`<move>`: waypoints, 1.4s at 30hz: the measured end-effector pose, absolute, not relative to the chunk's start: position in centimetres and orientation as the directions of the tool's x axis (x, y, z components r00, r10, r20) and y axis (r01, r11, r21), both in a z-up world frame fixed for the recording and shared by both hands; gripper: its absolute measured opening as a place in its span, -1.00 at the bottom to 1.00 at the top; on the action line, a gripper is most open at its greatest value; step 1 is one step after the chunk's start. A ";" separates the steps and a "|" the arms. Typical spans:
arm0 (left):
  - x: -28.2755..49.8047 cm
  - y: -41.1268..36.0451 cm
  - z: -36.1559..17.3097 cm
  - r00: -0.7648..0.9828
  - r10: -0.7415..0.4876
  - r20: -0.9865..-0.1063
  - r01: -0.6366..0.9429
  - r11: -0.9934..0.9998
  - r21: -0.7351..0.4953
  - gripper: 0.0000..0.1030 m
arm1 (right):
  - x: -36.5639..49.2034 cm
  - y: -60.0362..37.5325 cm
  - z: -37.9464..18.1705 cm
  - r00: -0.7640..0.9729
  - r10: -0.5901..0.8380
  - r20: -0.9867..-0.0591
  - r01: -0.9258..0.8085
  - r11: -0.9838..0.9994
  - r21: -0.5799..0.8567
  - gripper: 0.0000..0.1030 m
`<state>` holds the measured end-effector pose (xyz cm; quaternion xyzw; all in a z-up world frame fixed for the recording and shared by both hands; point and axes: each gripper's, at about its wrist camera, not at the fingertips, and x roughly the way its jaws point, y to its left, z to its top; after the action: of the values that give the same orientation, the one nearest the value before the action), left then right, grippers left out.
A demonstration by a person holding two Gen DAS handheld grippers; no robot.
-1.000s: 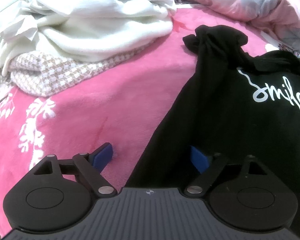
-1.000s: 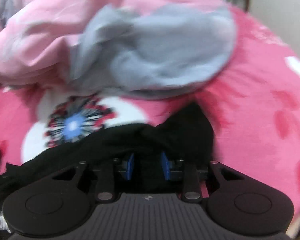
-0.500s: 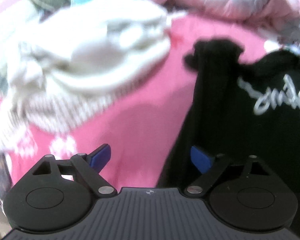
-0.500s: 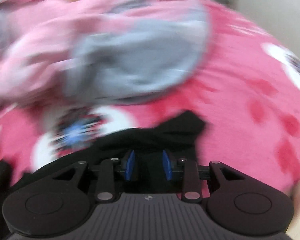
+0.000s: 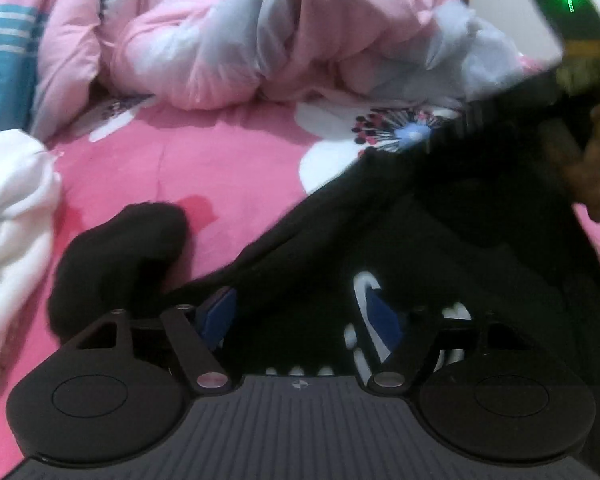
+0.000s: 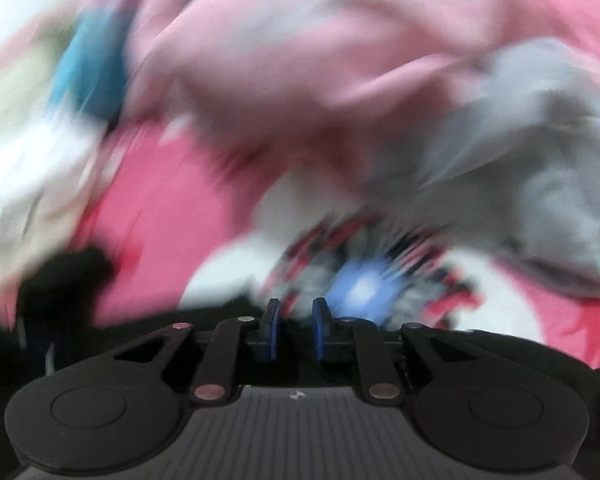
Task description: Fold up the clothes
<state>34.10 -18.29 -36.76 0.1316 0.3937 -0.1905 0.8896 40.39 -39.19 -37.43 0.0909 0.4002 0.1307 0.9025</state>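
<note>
Garment (image 5: 440,240) now spans left tongs (image 5: 300,316), closing over it; right tongs (image 6: 294,328) closing, contents unclear; pink bed (image 5: 228,168) open beyond.

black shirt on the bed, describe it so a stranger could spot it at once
On the hot pink floral blanket, below the heaped pink and grey quilt, lies the black shirt. It is the only dark garment, with white print; the white clothes lie left.

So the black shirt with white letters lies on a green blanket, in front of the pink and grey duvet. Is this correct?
Not quite: the blanket is pink with a flower print, not green. The left wrist view shows it clearly. The rest holds: the black shirt with white letters lies on it, in front of the pink and grey duvet.
</note>
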 end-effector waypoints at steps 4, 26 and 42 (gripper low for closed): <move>36.1 -17.8 -36.8 0.630 -0.213 -0.747 0.396 0.915 0.074 0.44 | 39.7 -41.5 -36.5 0.681 0.304 -0.666 -0.086 0.937 0.340 -0.64; 38.7 -17.4 -37.4 0.668 -0.152 -0.729 0.367 0.919 0.145 0.52 | 44.9 -36.6 -38.3 0.371 0.494 -0.786 -0.447 0.837 0.315 -0.53; 38.4 -17.2 -37.3 0.696 -0.150 -0.702 0.363 0.917 0.164 0.55 | 44.4 -35.7 -35.8 0.587 0.438 -0.681 -0.470 0.869 0.153 -0.91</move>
<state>38.35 -17.23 -37.30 0.1466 0.3632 -0.1411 0.9092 44.41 -35.69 -35.82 -0.0217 0.3760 0.2548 0.8906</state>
